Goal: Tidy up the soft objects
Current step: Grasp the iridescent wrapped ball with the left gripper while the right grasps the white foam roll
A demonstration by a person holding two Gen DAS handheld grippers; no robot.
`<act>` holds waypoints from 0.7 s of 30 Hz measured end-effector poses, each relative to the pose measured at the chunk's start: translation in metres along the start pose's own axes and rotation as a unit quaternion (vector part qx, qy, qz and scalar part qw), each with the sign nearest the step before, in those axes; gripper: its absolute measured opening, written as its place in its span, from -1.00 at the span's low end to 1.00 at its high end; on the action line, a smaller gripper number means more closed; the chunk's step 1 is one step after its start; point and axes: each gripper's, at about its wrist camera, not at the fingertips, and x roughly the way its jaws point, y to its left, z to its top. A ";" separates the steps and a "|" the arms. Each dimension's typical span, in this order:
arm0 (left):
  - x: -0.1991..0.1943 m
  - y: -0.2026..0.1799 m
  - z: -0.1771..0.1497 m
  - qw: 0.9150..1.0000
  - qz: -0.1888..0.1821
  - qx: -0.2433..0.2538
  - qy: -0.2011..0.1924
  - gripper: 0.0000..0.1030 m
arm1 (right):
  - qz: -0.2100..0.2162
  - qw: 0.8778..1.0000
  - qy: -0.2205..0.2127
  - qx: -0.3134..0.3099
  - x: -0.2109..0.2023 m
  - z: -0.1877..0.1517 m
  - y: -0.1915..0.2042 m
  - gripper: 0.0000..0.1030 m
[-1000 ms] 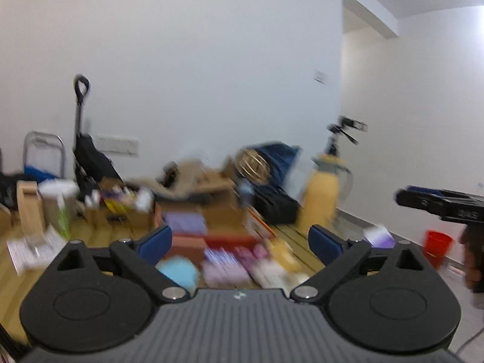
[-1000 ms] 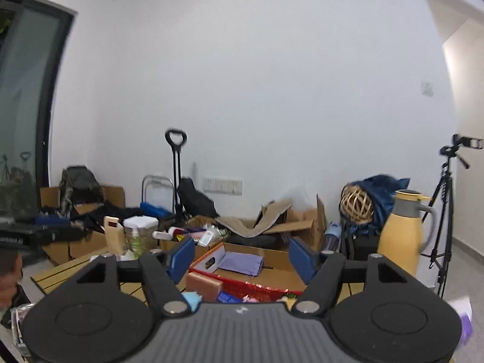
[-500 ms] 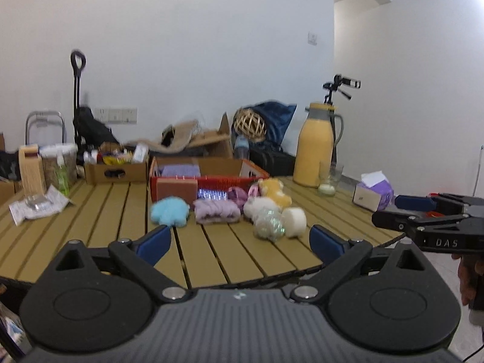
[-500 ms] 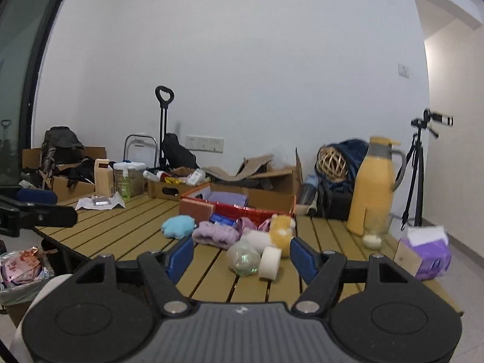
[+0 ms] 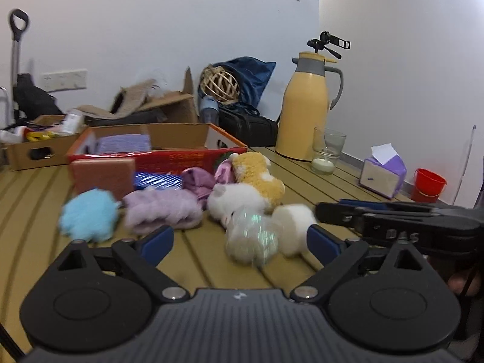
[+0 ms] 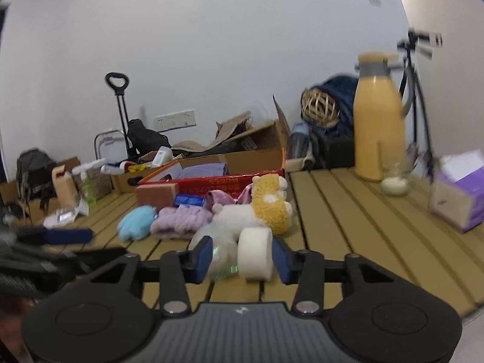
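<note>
A heap of soft things lies on the wooden slat table (image 5: 199, 260): a light blue puff (image 5: 87, 214), a lilac fluffy roll (image 5: 163, 208), a white plush (image 5: 239, 196), a yellow plush (image 5: 260, 175), a shiny translucent ball (image 5: 251, 239) and a white foam cylinder (image 5: 293, 227). My left gripper (image 5: 240, 242) is open just short of the ball. My right gripper (image 6: 240, 255) is open, with the white cylinder (image 6: 255, 252) and the ball (image 6: 222, 254) between its fingers. The heap also shows in the right wrist view, with the yellow plush (image 6: 270, 205) at its back.
A red-edged cardboard box (image 5: 151, 148) stands behind the heap, with a brown sponge block (image 5: 103, 175) and a blue packet (image 5: 157, 180) in front. A yellow jug (image 5: 307, 109), a glass (image 5: 328, 151) and a purple tissue box (image 5: 382, 172) stand at the right.
Both grippers have tilted down from the wall and moved in close to the heap. The right gripper now reaches the cylinder and ball.
</note>
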 end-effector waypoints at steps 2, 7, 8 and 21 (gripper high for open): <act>0.029 0.006 0.005 1.000 -0.022 -0.010 0.007 0.79 | 0.004 1.000 0.002 0.007 0.029 0.006 -0.008 -0.38; 0.081 0.022 -0.008 0.997 -0.034 -0.047 0.045 0.45 | -0.006 0.999 0.007 0.033 0.071 0.005 -0.040 -0.58; 0.087 0.025 -0.009 0.996 -0.039 -0.059 0.059 0.44 | -0.024 0.999 -0.005 0.039 0.071 0.002 -0.050 -0.58; 0.088 0.025 -0.011 0.994 -0.081 -0.056 0.051 -0.21 | -0.022 0.999 0.011 0.031 0.068 -0.017 -0.055 0.05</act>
